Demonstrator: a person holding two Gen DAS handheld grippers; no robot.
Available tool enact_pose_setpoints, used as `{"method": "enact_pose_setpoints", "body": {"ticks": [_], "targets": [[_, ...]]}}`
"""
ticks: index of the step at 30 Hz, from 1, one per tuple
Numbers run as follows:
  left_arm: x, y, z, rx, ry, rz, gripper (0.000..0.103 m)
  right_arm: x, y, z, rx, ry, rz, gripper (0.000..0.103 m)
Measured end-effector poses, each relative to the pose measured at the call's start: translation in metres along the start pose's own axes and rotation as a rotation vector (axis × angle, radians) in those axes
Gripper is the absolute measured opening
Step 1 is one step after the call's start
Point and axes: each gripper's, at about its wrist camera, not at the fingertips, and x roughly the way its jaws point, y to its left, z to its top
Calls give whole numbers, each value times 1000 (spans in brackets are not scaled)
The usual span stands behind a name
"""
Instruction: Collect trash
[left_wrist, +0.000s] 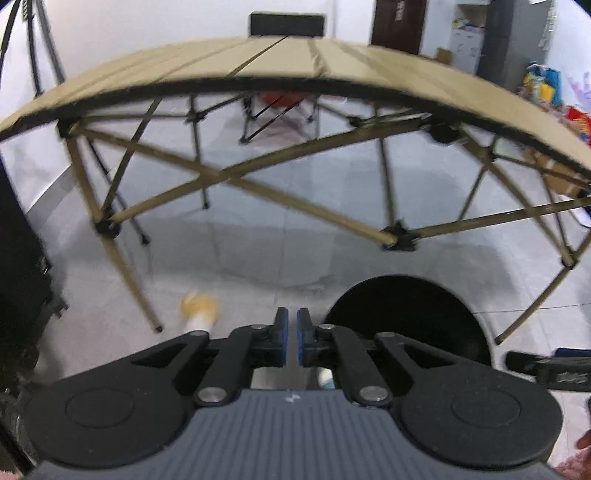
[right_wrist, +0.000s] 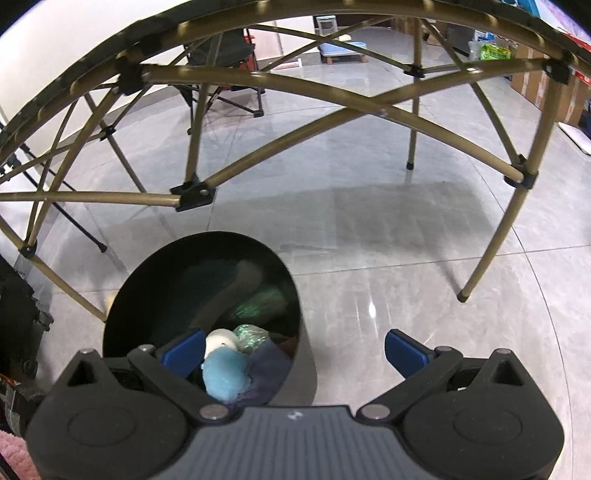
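A black round trash bin stands on the grey tiled floor in front of a tan folding table. Inside the bin lie a blue and white crumpled piece, a shiny green wrapper and something dark. My right gripper is open above the bin's right rim with nothing between its fingers. In the left wrist view the bin is just right of my left gripper, which is shut and holds nothing. A blurred yellow and white item lies on the floor to its left.
The table's crossed legs span the floor behind the bin. A folding chair stands beyond the table. Boxes and colourful packages line the right wall. A tripod and dark equipment are at the left.
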Motion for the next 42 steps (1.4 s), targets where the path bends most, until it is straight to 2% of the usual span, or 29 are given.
{"method": "enact_pose_setpoints", "body": {"ticks": [1,3,4,5,6,8,12,15,24,29,35,42], "targets": [[3,6,0,-18,16,9,17,-1,-2,0,5,-2,-2,103],[7,20,0,-57,43,30,60,-3,-8,0,18,-8,-5,103],[8,26,0,-75,48,47,69,-3,-9,0,22,-11,-6,103],[9,31,0,-91,52,64,83,-3,-11,0,26,-15,-8,103],[10,37,0,-101,56,79,92,-4,-13,0,32,-18,-11,103],[16,46,2,-109,79,109,101,-5,-19,0,41,-25,-14,103],[38,65,5,-119,136,150,103,-2,-35,1,76,-42,-44,103],[65,76,10,-94,140,181,103,0,-52,2,125,-62,-75,103],[201,95,10,79,244,217,103,15,-106,-6,296,-113,-216,103],[281,114,5,106,302,249,103,33,-131,-14,358,-103,-305,103],[357,124,-3,135,330,244,102,64,-148,-18,370,-84,-404,103],[420,124,-6,152,356,199,102,110,-151,-15,342,-36,-422,103]]}}
